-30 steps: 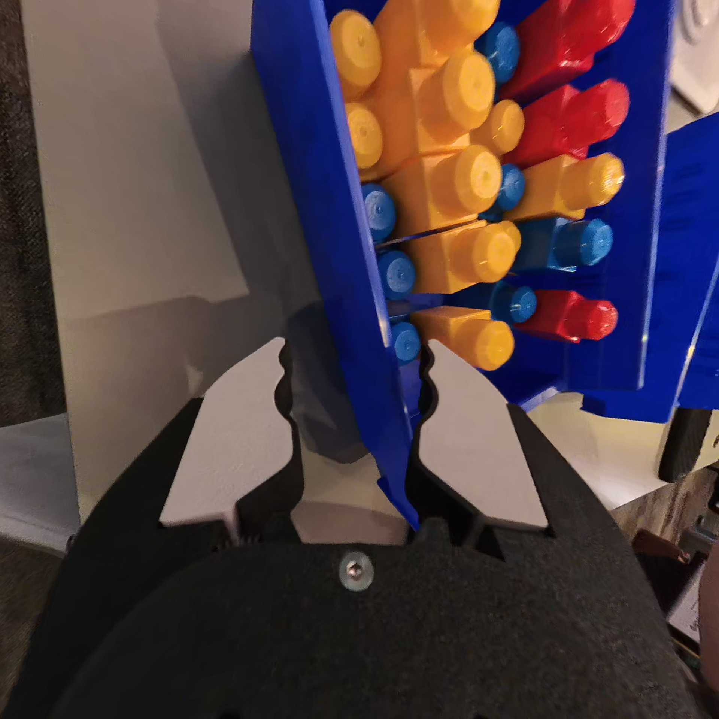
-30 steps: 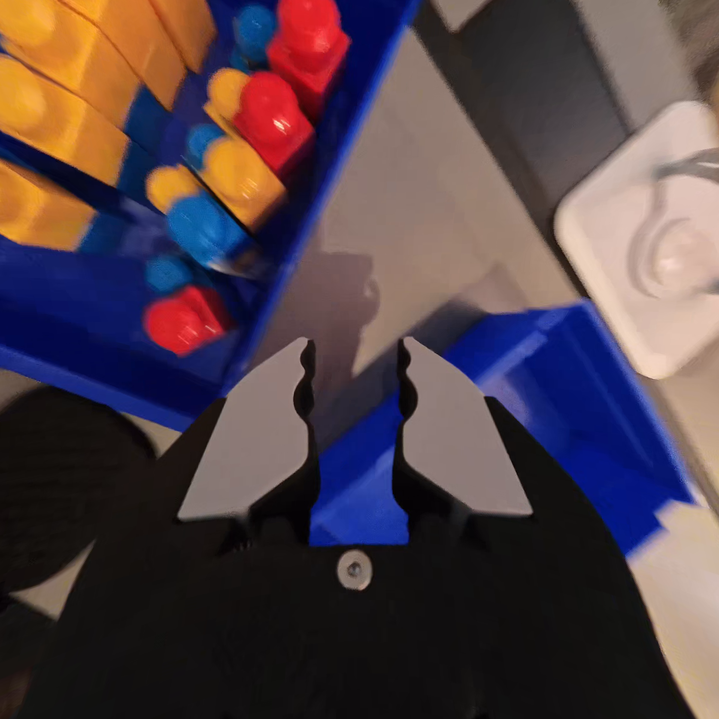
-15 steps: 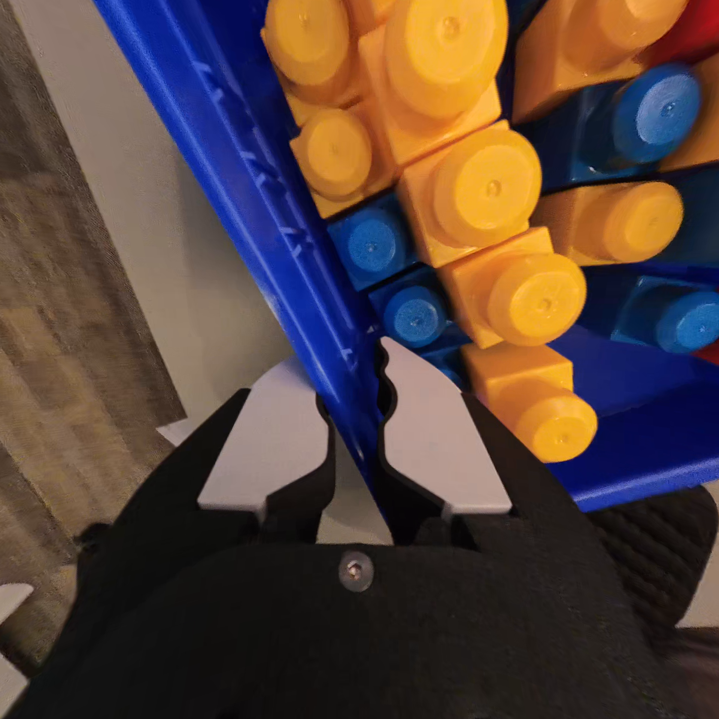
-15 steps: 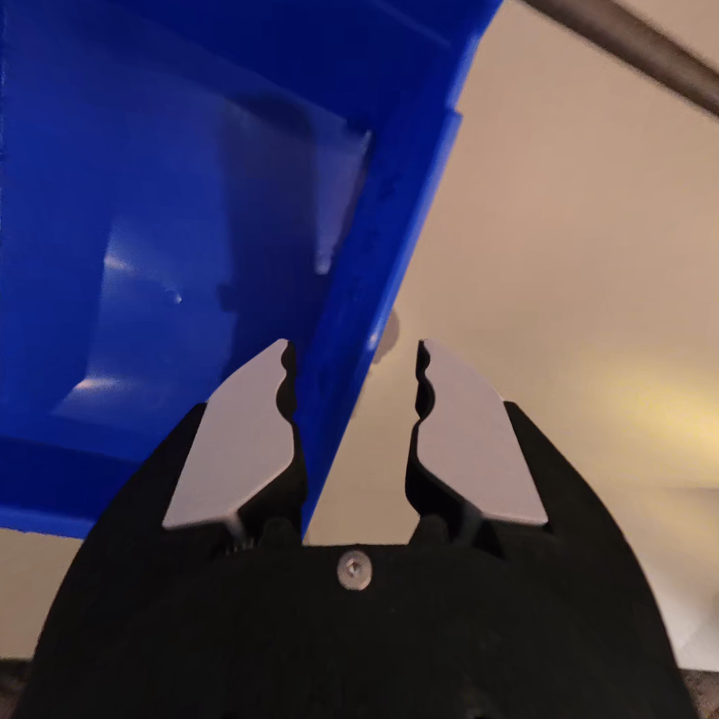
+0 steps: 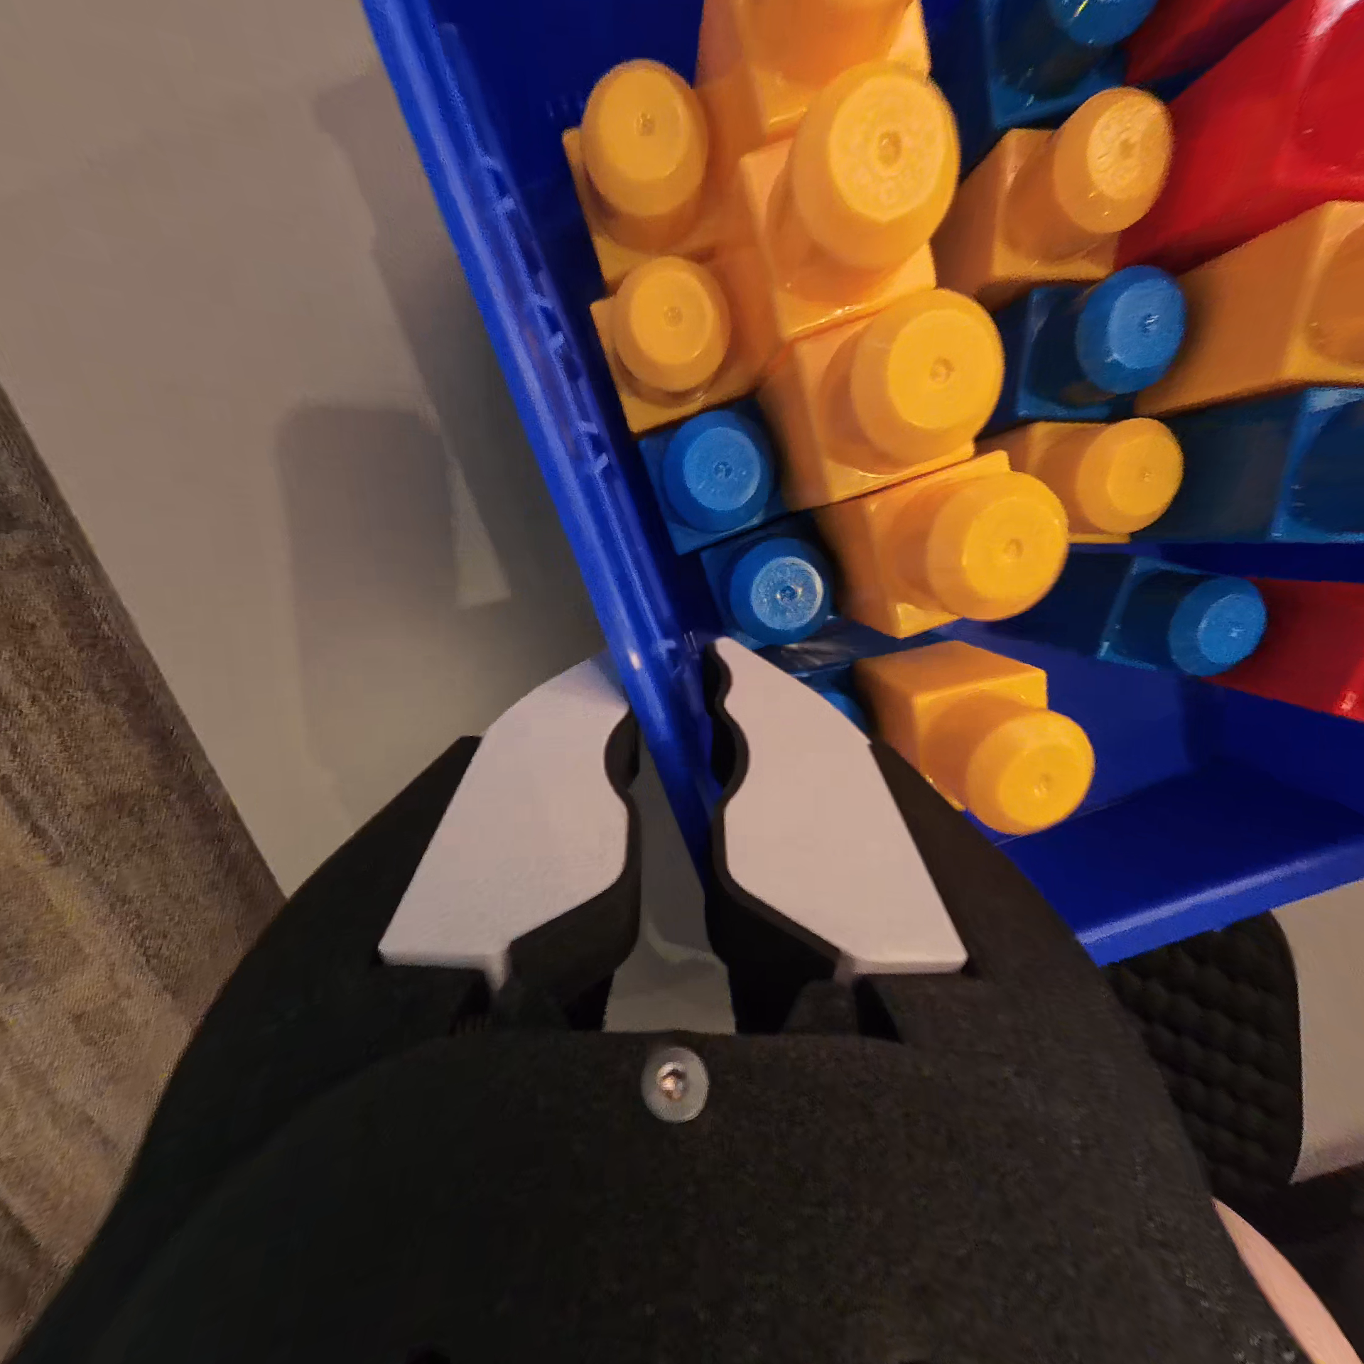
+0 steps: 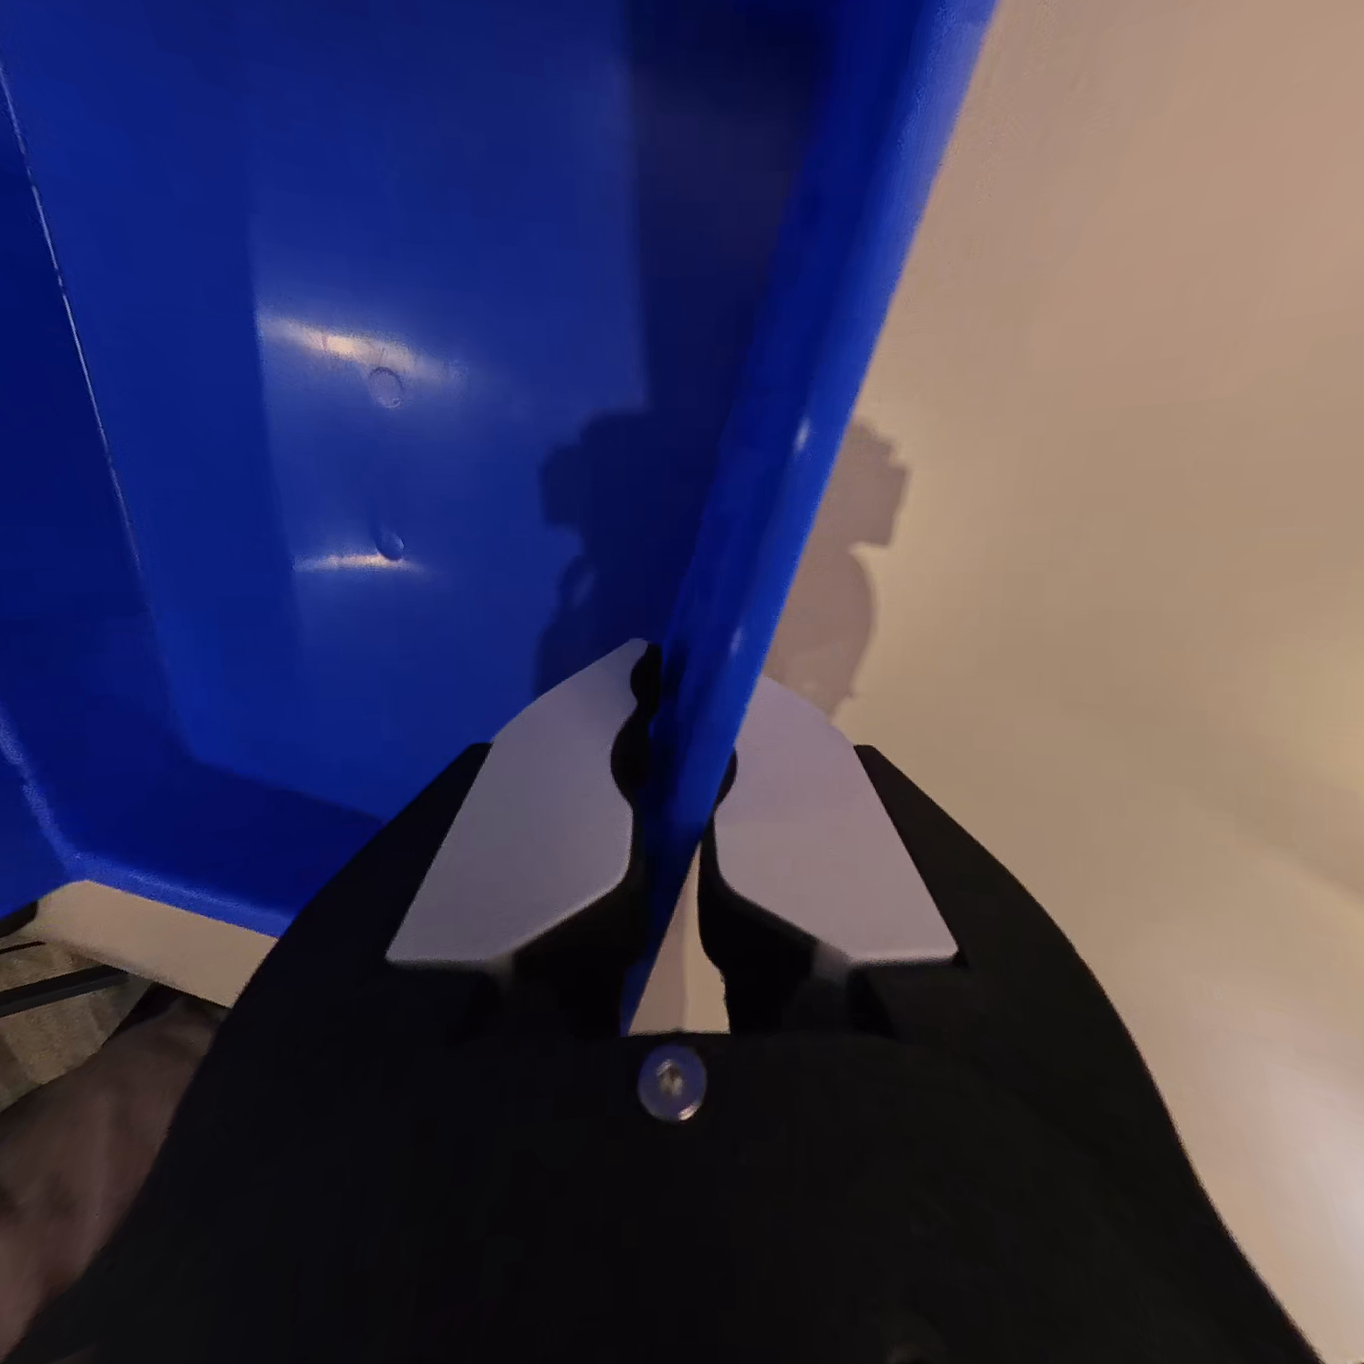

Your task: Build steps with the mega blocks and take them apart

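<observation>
Bins first: two, both blue plastic. First blue bin [image 5: 1181,871] seen past the left gripper [image 5: 668,664], with its side wall running between the two grey fingers; left finger outside the wall, right finger inside, both closed against it. Second blue bin [image 6: 369,295] before the right gripper [image 6: 701,664], shown with bare glossy floor; left finger inside, right finger outside, pinched tight on the wall. Pale table [image 6: 1107,443] to the right of those fingers.

Mega blocks all in the first bin, ahead and to the right of the left fingers, stacked together. Eight yellow studs [image 5: 930,369] counted in clear view, the nearest just beside the right fingertip. Four blue studs [image 5: 720,469] shown whole, a fifth cut by the top edge. Red blocks [image 5: 1255,147] at the far right, at least two, exact count not clear.
</observation>
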A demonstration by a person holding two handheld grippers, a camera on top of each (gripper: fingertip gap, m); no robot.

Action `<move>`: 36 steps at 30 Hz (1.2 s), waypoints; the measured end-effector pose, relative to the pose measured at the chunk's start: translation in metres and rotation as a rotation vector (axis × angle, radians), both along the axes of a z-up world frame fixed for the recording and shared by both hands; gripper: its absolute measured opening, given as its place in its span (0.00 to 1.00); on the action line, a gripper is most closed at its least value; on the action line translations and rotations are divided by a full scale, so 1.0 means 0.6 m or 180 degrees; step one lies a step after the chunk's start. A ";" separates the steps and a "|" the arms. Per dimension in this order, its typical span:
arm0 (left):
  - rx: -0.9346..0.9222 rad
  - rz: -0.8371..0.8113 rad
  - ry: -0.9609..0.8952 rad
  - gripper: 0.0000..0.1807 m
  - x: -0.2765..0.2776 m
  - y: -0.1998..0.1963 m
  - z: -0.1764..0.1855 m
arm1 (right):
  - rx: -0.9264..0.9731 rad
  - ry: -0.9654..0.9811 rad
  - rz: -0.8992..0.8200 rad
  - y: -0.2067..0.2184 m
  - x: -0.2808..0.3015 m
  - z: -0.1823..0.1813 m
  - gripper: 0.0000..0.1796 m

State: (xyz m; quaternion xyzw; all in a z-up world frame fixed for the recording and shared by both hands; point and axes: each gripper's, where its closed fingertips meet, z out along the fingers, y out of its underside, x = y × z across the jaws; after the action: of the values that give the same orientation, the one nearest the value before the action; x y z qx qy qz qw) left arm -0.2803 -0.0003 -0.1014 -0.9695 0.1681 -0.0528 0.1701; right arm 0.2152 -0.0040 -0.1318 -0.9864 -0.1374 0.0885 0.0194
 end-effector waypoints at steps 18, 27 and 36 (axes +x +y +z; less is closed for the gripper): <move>0.4139 -0.0748 -0.1552 0.19 0.158 -0.143 0.492 | -0.0011 -0.0019 -0.0531 0.000 0.304 -0.004 0.03; 0.3564 -0.1004 -0.1680 0.33 0.280 -0.139 0.465 | -0.0084 -0.0118 -0.0842 -0.033 0.483 -0.007 0.03; 0.3368 -0.0832 -0.1724 0.51 0.318 -0.073 0.425 | 0.0329 0.0064 -0.0990 -0.045 0.553 -0.005 0.09</move>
State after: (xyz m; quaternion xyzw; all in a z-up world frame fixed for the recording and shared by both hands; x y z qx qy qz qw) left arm -0.0895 -0.0440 0.1536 -0.6768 0.2400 -0.2274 0.6577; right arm 0.5471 -0.0311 -0.1348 -0.9925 0.0127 0.0870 0.0850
